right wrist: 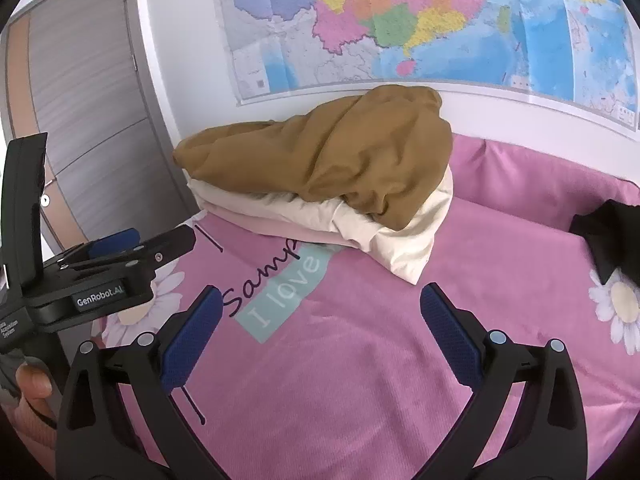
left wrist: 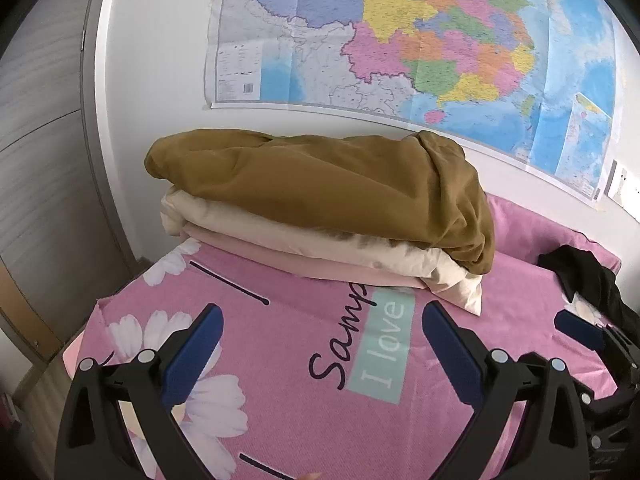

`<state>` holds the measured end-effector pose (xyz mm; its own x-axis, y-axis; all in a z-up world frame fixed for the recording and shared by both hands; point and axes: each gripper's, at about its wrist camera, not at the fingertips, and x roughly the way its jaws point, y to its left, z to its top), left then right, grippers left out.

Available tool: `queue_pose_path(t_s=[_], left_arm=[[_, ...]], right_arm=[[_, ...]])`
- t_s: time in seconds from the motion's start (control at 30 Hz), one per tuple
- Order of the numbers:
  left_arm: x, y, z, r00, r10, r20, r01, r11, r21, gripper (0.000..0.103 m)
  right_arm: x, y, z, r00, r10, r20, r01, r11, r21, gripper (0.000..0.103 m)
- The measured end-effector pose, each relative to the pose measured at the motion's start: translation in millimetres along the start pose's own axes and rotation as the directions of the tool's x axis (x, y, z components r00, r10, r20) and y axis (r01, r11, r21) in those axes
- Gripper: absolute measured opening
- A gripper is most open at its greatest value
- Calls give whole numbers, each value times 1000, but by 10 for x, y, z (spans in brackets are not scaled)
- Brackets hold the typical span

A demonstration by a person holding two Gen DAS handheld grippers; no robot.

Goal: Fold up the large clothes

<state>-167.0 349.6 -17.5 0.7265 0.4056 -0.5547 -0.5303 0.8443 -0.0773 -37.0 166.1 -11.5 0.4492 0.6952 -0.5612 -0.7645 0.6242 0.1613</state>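
Observation:
A stack of folded clothes sits at the back of the bed against the wall: a mustard-brown garment (left wrist: 332, 192) (right wrist: 344, 152) on top, a cream one (left wrist: 320, 240) (right wrist: 384, 236) under it, a pale pink one (left wrist: 304, 264) at the bottom. A black garment (left wrist: 592, 280) (right wrist: 612, 232) lies crumpled at the right. My left gripper (left wrist: 322, 316) is open and empty above the pink sheet, short of the stack. My right gripper (right wrist: 320, 300) is open and empty too. The left gripper also shows in the right wrist view (right wrist: 132, 248), at the left.
The bed has a pink floral sheet (left wrist: 304, 400) (right wrist: 380, 360) with printed lettering. A large map (left wrist: 400, 40) hangs on the white wall behind. A grey wardrobe door (right wrist: 88, 120) stands at the left, beside the bed's edge.

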Motion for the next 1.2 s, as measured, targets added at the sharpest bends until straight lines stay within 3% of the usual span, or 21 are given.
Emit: queue_pose_path(t_s=[1.2], left_arm=[[-125,38,-78,998,57,27,-57,998,6,97]], right_arm=[[-40,41,-23,999,-31,30,31,999,-16,98]])
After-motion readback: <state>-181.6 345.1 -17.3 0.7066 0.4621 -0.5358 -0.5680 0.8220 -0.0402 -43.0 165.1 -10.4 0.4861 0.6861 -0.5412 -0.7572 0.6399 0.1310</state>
